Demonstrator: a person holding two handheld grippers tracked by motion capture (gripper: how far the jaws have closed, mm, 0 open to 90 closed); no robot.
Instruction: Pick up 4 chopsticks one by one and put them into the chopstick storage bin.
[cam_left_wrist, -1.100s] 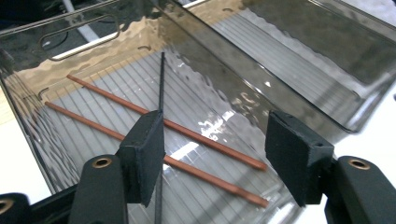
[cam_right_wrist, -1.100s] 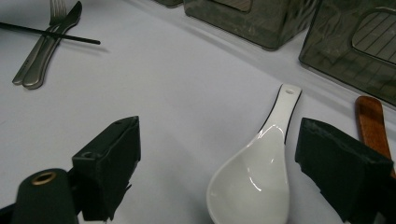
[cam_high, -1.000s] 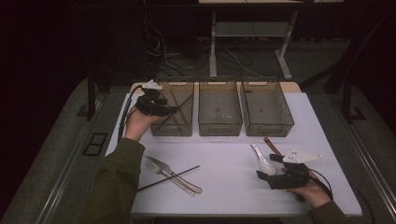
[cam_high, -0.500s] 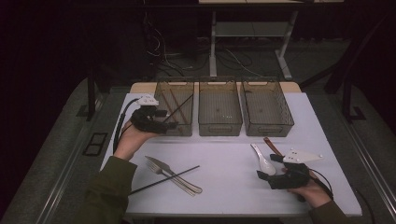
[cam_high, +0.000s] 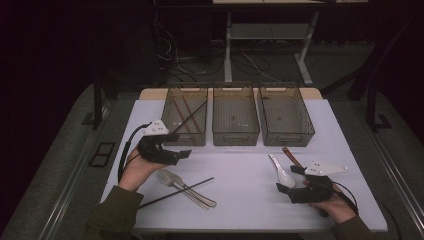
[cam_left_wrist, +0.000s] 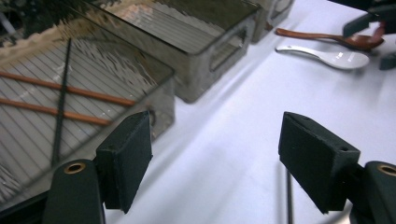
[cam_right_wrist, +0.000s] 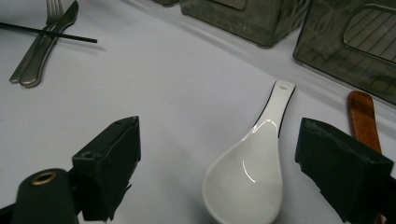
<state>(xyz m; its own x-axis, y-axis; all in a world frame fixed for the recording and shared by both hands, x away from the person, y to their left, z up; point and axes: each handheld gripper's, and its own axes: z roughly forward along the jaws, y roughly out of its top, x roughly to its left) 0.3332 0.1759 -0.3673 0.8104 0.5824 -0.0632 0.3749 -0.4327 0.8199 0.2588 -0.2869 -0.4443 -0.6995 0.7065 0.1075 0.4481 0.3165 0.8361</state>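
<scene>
My left gripper (cam_high: 175, 152) is coming back off the left bin (cam_high: 170, 131), jaws spread and nothing between them — they have just been opening, and a second ago this hand was up at that bin's rim, so the drop is done. In the left gripper view I see the result: a black chopstick (cam_left_wrist: 60, 98) lying across two brown chopsticks (cam_left_wrist: 60, 101) on the bin's ribbed floor. That tells me the sorting goes by kind, chopsticks to the left bin, with the middle bin (cam_high: 235, 136) and right bin (cam_high: 287, 137) looking bare so far. The other black chopstick (cam_high: 176, 192) lies on the white table (cam_high: 240, 200), crossing the fork (cam_high: 172, 181) and knife (cam_high: 197, 195) just below my left hand; I judge that is my next pick, a thin rod needing a flat, careful pinch. My right gripper (cam_high: 286, 192) hasn't budged, released and empty, hovering with the white ceramic spoon (cam_right_wrist: 250, 172) on the table between its open jaws, untouched, and the brown wooden spoon (cam_right_wrist: 363, 119) just beside it.
</scene>
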